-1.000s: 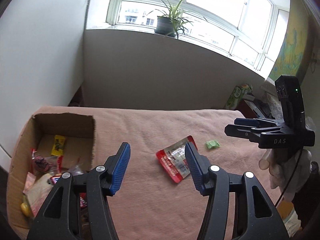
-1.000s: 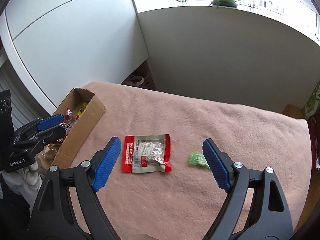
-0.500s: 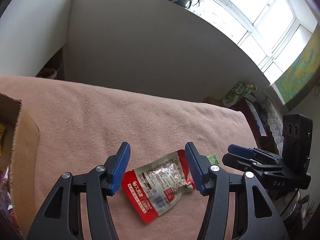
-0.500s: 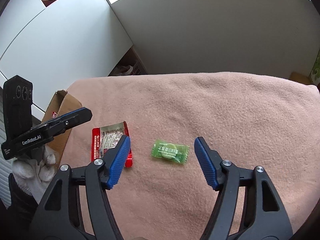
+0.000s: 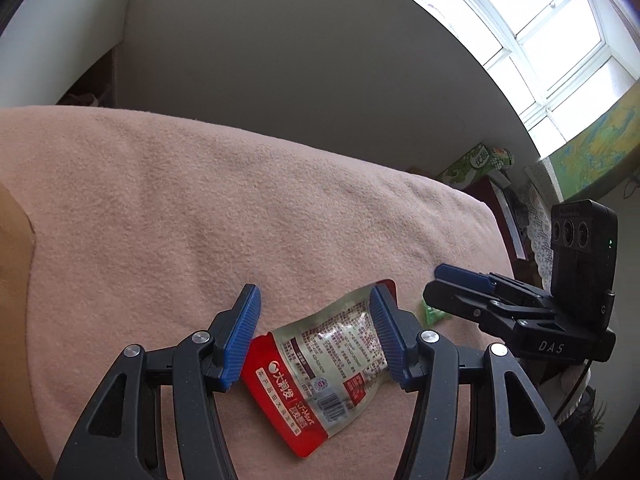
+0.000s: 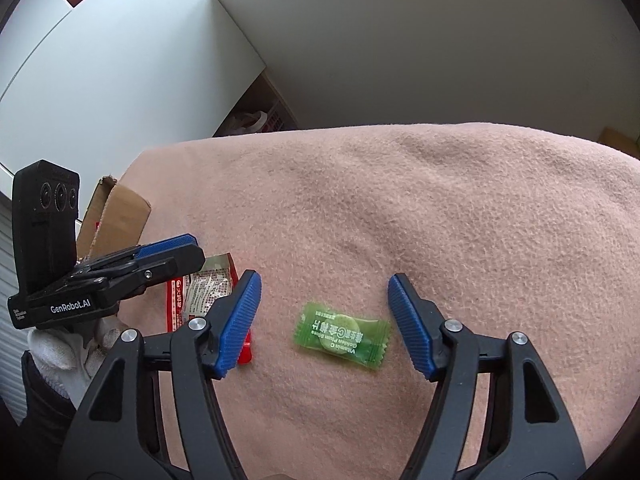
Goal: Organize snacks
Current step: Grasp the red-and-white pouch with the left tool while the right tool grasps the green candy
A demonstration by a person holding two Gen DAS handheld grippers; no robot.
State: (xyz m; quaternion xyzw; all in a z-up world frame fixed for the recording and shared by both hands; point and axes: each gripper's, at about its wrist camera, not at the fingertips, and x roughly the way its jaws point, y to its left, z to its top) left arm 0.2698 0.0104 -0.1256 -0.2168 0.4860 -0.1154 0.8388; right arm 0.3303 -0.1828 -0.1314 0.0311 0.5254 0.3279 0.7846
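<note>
Straddling, left wrist view: left gripper point(image 5: 316, 336), jaws apart, around light, crinkly red snack pouch point(image 5: 326, 372) on pink blanket point(image 5: 180, 208), best pinched across its flat middle; right wrist view: right gripper point(image 6: 324, 322), jaws apart and empty, flanking small slippery green candy point(image 6: 342, 334).

Pink fleece blanket point(image 6: 460, 220) over the bench lay bare across the far and right-hand stretches, so there was open passage there. Two obstacles sat mid-surface: a red-and-clear foil snack pouch point(image 5: 332, 364) lying flat, and a small green wrapped candy point(image 6: 342, 334) just beside it, a narrow strip of blanket between them. A brown cardboard box point(image 6: 116, 216) blocked the left edge. The left hand-held gripper point(image 5: 316, 340) and right hand-held gripper point(image 6: 324, 320) stood close together, crowding the gap between them. A grey wall point(image 6: 440, 48) closed off the far side.
</note>
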